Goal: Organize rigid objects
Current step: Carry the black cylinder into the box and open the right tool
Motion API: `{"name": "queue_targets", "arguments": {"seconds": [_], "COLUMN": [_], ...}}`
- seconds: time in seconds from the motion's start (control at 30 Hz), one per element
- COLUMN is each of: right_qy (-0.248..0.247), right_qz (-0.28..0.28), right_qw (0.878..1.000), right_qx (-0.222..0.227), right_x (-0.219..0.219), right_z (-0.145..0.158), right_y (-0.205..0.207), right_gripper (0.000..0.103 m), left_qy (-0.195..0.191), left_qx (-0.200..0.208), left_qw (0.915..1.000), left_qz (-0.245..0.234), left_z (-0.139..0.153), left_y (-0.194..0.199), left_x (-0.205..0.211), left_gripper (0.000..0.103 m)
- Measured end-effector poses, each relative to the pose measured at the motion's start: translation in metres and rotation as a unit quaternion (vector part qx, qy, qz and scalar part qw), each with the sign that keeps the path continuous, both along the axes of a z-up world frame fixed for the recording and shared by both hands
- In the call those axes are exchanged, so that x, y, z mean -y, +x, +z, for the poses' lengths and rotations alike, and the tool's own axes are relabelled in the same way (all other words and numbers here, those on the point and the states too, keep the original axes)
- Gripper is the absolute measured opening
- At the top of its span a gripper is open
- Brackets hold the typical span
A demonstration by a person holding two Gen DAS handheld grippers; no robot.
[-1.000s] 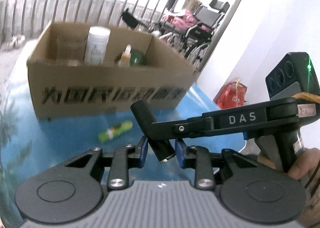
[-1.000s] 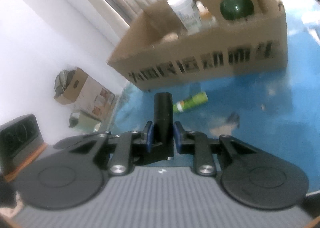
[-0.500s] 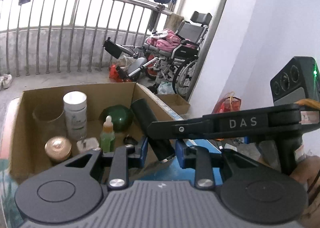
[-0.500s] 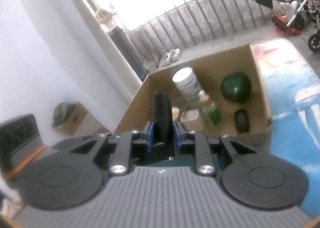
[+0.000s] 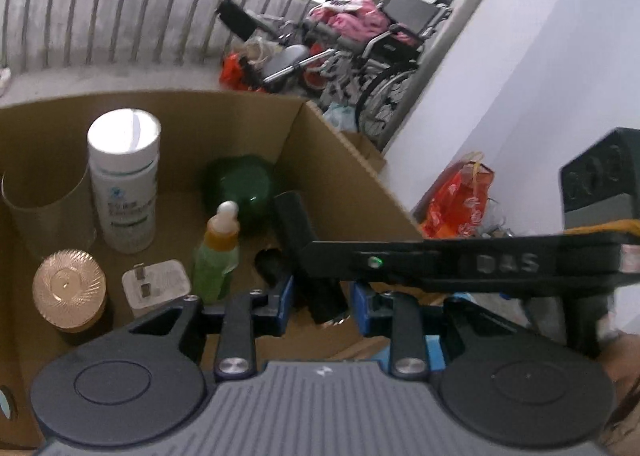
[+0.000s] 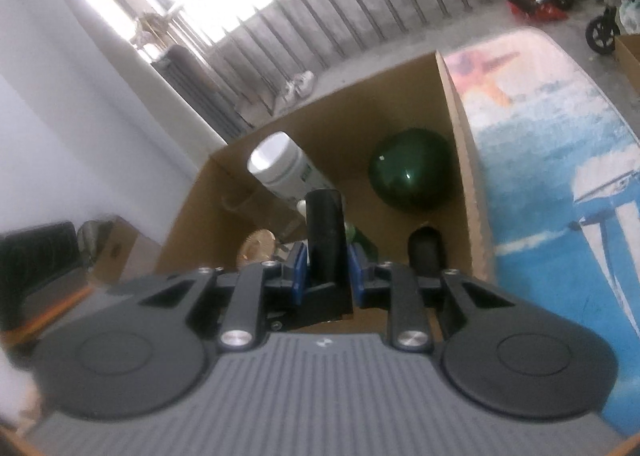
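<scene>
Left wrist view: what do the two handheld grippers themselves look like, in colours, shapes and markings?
The left gripper has a grey ribbed body, two round black discs, black linkage arms with silver screws, and blue pads on its fingertips. The right gripper is built the same; from the side it shows a long black finger lettered DAS, a small green light, and a dark boxy unit behind.

railing point(image 5: 132, 12): metal bars along a grey parapet, bright beyond | wheelchair point(image 5: 384, 56): folded against the white wall point(image 5: 520, 56), pink cloth heaped on it | red plastic bag point(image 5: 456, 200): on the floor at the wall's foot | tabletop point(image 6: 560, 160): blue printed cover | small cardboard carton point(image 6: 116, 252): on the floor by the left wall
</scene>
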State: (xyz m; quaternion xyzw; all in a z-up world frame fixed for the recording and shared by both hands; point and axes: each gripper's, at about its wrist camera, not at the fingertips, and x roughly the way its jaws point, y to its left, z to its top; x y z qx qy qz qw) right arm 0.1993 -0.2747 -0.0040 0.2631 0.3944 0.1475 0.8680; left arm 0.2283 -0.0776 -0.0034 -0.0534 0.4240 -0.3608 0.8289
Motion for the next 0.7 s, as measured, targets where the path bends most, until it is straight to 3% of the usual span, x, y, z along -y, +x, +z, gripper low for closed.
{"name": "queue_targets", "arguments": {"seconds": [0.1, 0.2, 0.47, 0.7], "right_qy": [-0.005, -0.016, -0.016, -0.006], "right_qz": [0.010, 0.013, 0.005, -0.011], "right_qw": [1.000, 1.000, 1.000, 0.999], "right_qx": [-0.004, 0.000, 0.007, 0.038], "right_x": [-0.007, -0.011, -0.010, 0.003], "right_z": [-0.005, -0.006, 0.004, 0.028], "right_y": [0.004, 0.004, -0.011, -0.051], "right_gripper": [0.022, 0.023, 0.026, 0.028], "left_qy": [-0.003, 0.003, -0.003, -0.024], "left_qx": [-0.014, -0.007, 0.016, 0.053], "left_qw": [0.9999, 1.0000, 0.9998, 0.9981], "left_qz": [0.005, 0.005, 0.009, 0.023], "left_z": [-0.007, -0.007, 0.010, 0.040], "left_y": [0.005, 0.004, -0.015, -0.060], "left_x": [-0.005, -0.007, -0.017, -0.041], "left_gripper": [0.037, 0.052, 0.053, 0.058]}}
